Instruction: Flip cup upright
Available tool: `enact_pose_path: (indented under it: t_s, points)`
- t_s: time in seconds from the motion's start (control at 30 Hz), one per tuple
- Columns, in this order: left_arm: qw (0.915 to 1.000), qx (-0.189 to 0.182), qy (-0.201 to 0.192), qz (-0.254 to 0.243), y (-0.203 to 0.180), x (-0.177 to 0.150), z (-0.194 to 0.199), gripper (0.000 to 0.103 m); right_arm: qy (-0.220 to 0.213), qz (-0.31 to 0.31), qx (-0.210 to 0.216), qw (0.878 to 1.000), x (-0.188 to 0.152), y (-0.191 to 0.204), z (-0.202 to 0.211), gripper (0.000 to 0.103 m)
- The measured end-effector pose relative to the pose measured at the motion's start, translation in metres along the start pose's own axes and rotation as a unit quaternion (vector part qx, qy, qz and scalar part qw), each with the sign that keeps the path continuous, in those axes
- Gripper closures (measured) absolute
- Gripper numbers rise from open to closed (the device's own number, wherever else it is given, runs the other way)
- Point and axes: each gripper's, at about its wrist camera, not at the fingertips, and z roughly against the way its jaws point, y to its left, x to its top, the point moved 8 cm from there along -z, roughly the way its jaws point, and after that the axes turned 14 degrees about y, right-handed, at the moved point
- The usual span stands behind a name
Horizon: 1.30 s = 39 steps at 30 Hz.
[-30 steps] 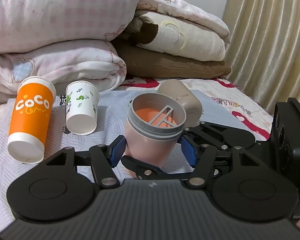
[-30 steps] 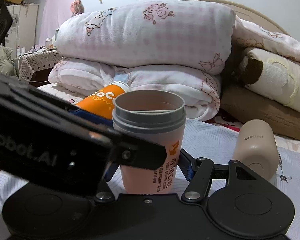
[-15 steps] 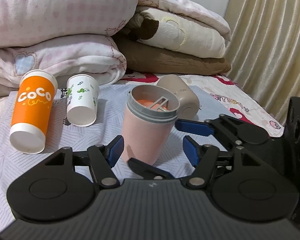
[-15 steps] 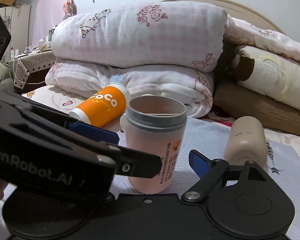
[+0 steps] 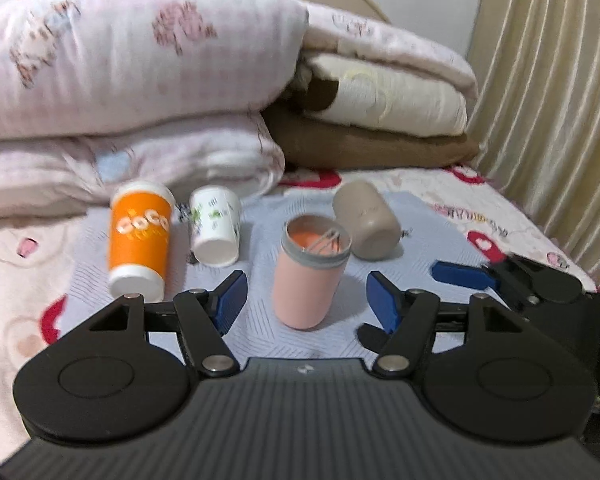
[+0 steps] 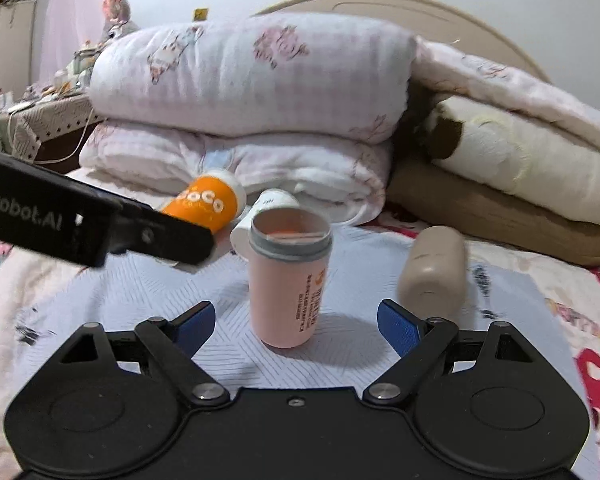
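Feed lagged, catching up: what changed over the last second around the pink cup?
Both grippers let go and backed away: left gripper and right gripper now open, clear of the pink cup, which stands upright. Orange cup, white cup and beige cup unchanged, lying down.

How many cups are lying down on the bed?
3: orange cup far left, white cup beside it, beige cup right. The pink cup stands upright.
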Motion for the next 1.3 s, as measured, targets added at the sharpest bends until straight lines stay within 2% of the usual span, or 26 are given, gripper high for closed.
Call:
enact_pose_path:
  t_s: [0.23,0.43,0.57,0.73,0.93,1.07,1.13,1.2,1.27,1.3]
  points:
    - [0.9980,0.041,-0.047,-0.005,-0.006,-0.001,0.077,0.037,-0.055,-0.062,0.015,0.996,-0.004,-0.007,0.080,0.012]
    - [0.9909,0.083,-0.104,0.019,-0.006,-0.020,0.129,0.037,-0.130,-0.078,-0.007,0.988,-0.002,-0.002,0.144,0.012]
    - [0.9848,0.112,-0.131,0.023,-0.010,-0.036,0.144,0.036,-0.167,-0.084,-0.027,0.982,-0.008,0.005,0.171,0.012]
    - [0.9827,0.116,-0.140,0.036,-0.013,-0.054,0.148,0.036,-0.182,-0.098,-0.051,0.977,-0.016,0.007,0.186,0.012]
    - [0.9824,0.126,-0.131,0.041,-0.011,-0.070,0.145,0.035,-0.174,-0.117,-0.069,0.975,-0.033,0.006,0.188,0.012]
    - [0.9826,0.130,-0.125,0.044,-0.008,-0.078,0.140,0.028,-0.163,-0.109,-0.083,0.977,-0.042,0.008,0.184,0.010]
    - [0.9827,0.133,-0.122,0.044,-0.005,-0.080,0.137,0.025,-0.159,-0.111,-0.083,0.977,-0.045,0.010,0.180,0.002]
    - [0.9827,0.135,-0.119,0.045,-0.005,-0.083,0.136,0.024,-0.163,-0.119,-0.078,0.976,-0.047,0.010,0.180,0.000]
    - [0.9829,0.134,-0.117,0.048,-0.003,-0.084,0.134,0.014,-0.163,-0.124,-0.074,0.976,-0.048,0.009,0.179,0.000]
    - [0.9826,0.134,-0.119,0.049,-0.002,-0.085,0.134,0.013,-0.163,-0.125,-0.076,0.976,-0.049,0.010,0.179,0.000]
